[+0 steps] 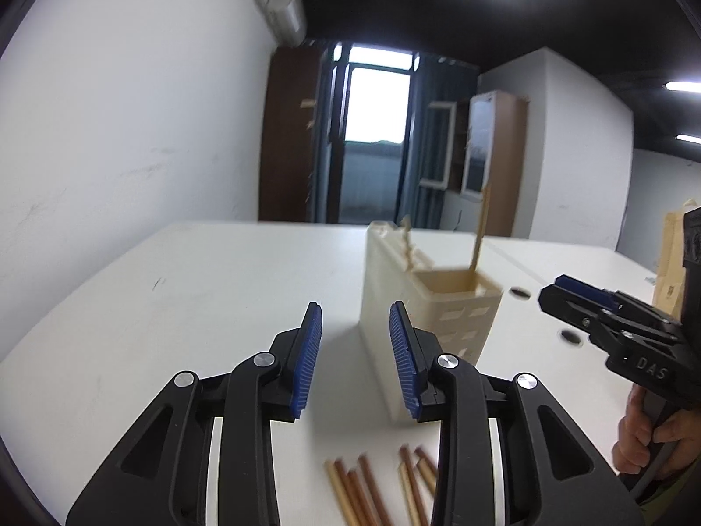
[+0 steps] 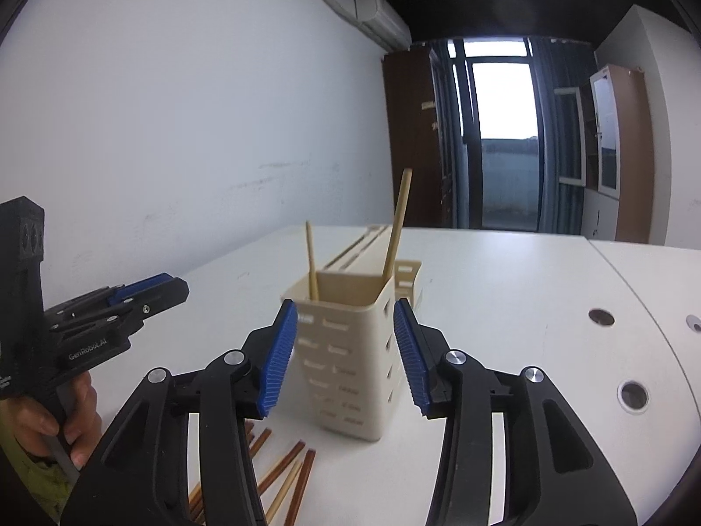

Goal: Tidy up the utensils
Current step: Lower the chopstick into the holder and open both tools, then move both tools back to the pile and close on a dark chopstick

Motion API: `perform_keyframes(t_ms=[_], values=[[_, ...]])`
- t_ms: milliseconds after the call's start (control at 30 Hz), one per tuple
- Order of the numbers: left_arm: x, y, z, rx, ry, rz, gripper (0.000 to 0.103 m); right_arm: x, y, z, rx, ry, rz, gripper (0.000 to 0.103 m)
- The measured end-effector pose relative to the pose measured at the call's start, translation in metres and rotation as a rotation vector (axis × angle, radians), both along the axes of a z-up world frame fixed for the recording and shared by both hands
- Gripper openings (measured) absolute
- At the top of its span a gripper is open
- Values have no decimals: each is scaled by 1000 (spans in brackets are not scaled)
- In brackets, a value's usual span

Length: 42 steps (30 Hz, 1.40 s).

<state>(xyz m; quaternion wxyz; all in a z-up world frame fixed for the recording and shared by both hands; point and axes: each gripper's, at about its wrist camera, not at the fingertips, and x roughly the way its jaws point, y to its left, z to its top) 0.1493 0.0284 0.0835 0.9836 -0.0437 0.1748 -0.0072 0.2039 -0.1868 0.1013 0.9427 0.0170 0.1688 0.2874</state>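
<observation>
Spanning both views, the white tabletop (image 2: 504,289) carries a cream slotted plastic utensil holder (image 2: 350,350), standing upright toward the middle, away from the near edge. Two light wooden chopsticks (image 2: 396,228) already lean inside its open compartment. The remaining brown and tan wooden chopsticks (image 1: 377,495) lie loose by the near edge, just in front of the holder's base, their long axes running roughly from the near edge toward the holder.

The left claw (image 1: 355,359) hovers released and empty, directly above those sticks, so they lie below and slightly behind its fingertips. The right claw (image 2: 346,355) is likewise spread and holds nothing, framing the holder. The sticks sit low left of it, so the left claw looks nearer; it would probably have to tip downward and pull back to pinch one across its length.
</observation>
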Motion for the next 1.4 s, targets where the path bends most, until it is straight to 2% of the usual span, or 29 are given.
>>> perform_keyframes(t_ms=[300,400,500,733,933,1400], values=[[1,14,-22,-10,182,34,40,-14,14,-22,-82,120,15,53],[0,18,-34,-2,240,75,38,-15,17,-30,-103,166,13,56],[11,19,-41,-10,331,52,39,-16,21,-41,-140,214,11,56],[28,26,-73,-26,476,38,39,-10,27,-63,-222,332,29,56],[22,21,-91,-7,517,20,39,0,34,-89,-272,413,33,56],[31,12,-119,27,593,1,39,9,46,-117,-344,483,41,56]])
